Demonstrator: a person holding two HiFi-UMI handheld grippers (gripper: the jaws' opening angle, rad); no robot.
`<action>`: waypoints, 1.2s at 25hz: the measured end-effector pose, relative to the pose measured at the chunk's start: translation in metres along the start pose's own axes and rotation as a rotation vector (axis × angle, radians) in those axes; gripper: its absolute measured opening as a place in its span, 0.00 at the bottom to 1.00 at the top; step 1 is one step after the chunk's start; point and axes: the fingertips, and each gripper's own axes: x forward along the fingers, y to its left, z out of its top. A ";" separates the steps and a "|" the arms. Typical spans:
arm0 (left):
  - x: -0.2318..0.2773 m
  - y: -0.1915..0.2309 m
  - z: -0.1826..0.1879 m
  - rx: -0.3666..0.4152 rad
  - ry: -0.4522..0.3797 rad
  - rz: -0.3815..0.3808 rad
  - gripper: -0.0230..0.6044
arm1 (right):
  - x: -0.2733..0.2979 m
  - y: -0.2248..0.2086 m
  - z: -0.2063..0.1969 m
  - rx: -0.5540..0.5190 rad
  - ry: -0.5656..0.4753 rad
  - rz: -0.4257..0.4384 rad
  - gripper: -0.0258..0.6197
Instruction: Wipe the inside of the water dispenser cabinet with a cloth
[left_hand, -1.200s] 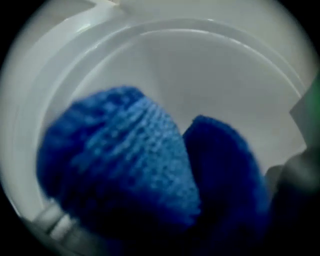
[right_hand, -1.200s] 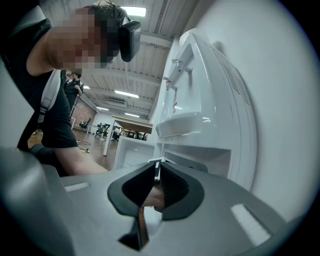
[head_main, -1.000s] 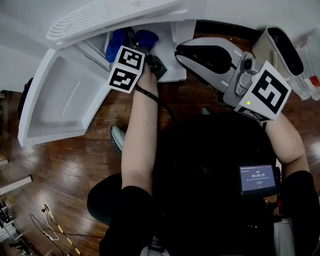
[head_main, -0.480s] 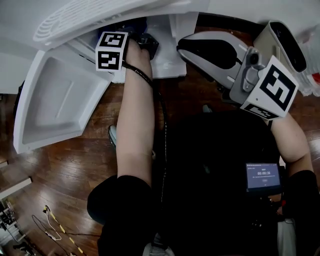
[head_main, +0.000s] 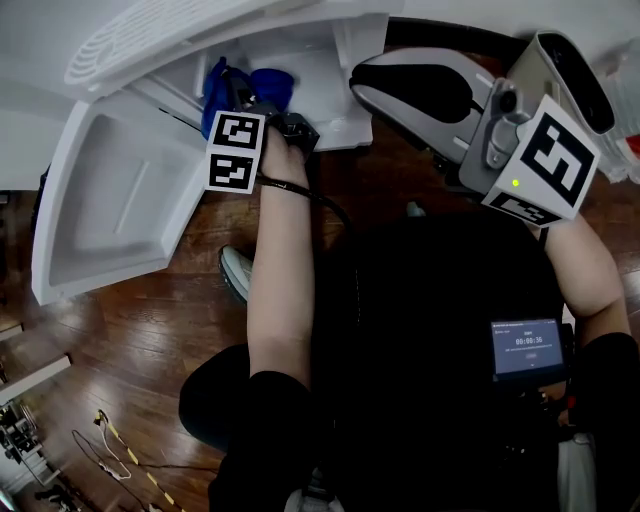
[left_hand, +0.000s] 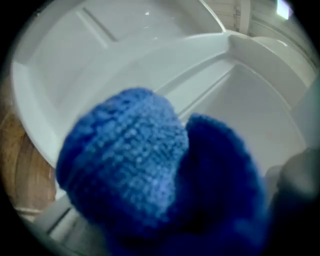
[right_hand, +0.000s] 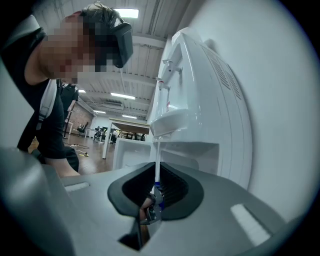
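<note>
Cloth (left_hand: 130, 170), blue and knobbly-knit, is sitting bunched in the left gripper (head_main: 243, 100), whose jaws are clamping down on it; the wad is filling most of the left gripper view and covering the jaws themselves; it is hanging at the mouth of the cabinet (left_hand: 260, 105), just over the white moulded floor inside, though I cannot tell whether it is touching; the left hand (head_main: 290, 135) is gripping the handle behind, with the marker cube (head_main: 236, 152) showing only black-and-white squares, no lettering; the cabinet door (head_main: 120, 200) is standing swung wide to the left, its ribbed inner face turned up.

Off to the right, outside the cabinet, the right gripper (right_hand: 156, 189) is pointing level with its jaws pressed together on nothing; a small green light (head_main: 515, 183) is glowing beside its own cube; ahead of it the water dispenser (right_hand: 210, 90) is rising white, two taps (right_hand: 167, 67) sticking out above the drip tray (right_hand: 169, 120).

Lower down, a little screen (head_main: 527, 348) at the person's right side is showing a row of digits, too small to read with certainty; a pale shoe (head_main: 235, 272) is resting on the dark wooden floor (head_main: 130, 340).
</note>
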 end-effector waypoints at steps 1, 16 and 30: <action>0.003 0.002 -0.003 0.021 0.013 0.009 0.27 | 0.000 0.001 0.000 -0.001 0.000 0.003 0.09; 0.057 -0.065 -0.082 0.866 0.238 -0.199 0.27 | -0.001 -0.007 -0.005 0.054 0.003 0.005 0.09; 0.061 -0.069 -0.036 0.978 0.142 -0.133 0.27 | -0.001 -0.008 -0.004 0.077 -0.010 0.005 0.09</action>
